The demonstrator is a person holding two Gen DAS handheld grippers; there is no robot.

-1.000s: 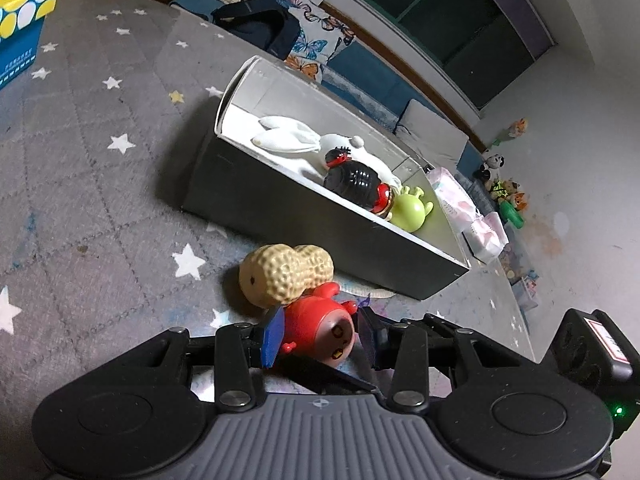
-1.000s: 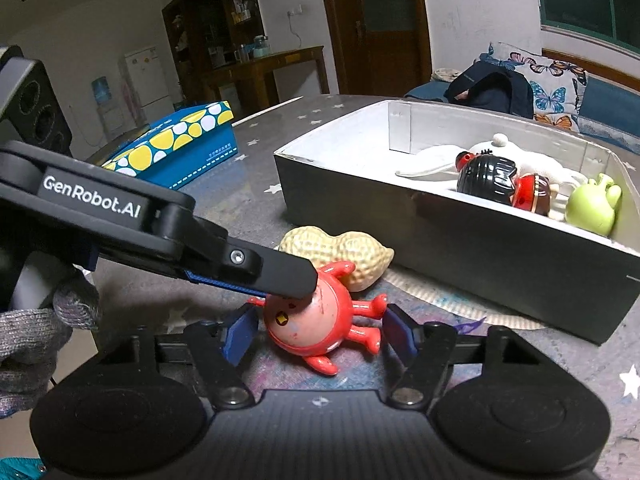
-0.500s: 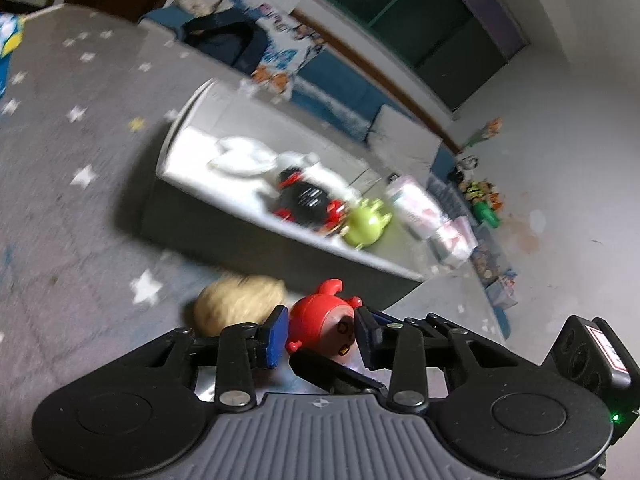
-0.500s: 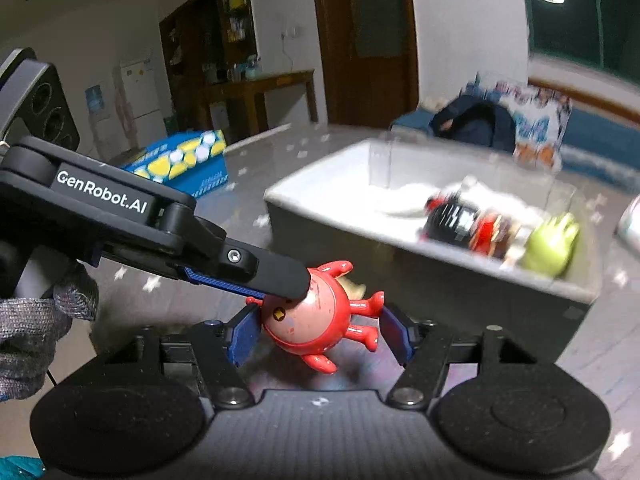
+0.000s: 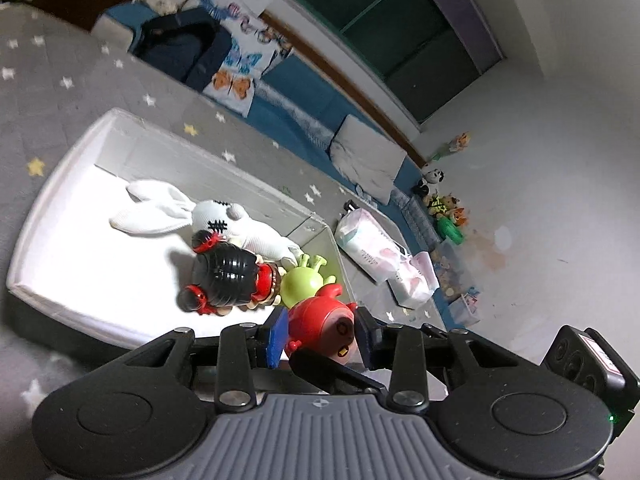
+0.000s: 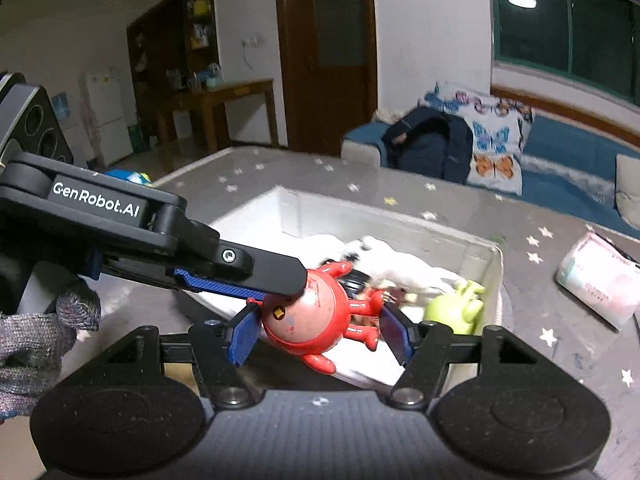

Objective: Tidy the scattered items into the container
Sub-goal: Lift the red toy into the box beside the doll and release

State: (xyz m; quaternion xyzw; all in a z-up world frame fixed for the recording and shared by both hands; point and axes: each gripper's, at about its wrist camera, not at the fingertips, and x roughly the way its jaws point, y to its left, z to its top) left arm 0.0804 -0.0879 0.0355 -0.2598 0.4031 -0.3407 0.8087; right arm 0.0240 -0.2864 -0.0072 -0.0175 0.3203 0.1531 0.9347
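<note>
A red round toy figure [image 5: 324, 320] with small limbs hangs in the air over the near right end of the white box [image 5: 60, 184]. My left gripper [image 5: 320, 336] is shut on it, a blue pad on each side of its body. My right gripper [image 6: 318, 336] also holds the red toy [image 6: 308, 312], one pad on its head and the other against its limbs. The left gripper's finger [image 6: 256, 268] crosses in from the left onto the toy's top. In the box lie a white rabbit [image 5: 224, 216], a black-haired doll [image 5: 228, 272] and a green toy [image 5: 304, 280].
The box [image 6: 400, 216] stands on a grey star-patterned cloth. Tissue packs [image 6: 596, 276] lie to its right. A blue, yellow-dotted carton [image 6: 128, 176] is behind the left gripper. A gloved hand [image 6: 36, 344] is at the lower left. A dark backpack [image 6: 432, 144] rests on the sofa beyond.
The left jaws closed in on the red toy. Both grippers then rose with it from the cloth and carried it over the box's near edge. The peanut toy dropped out of view.
</note>
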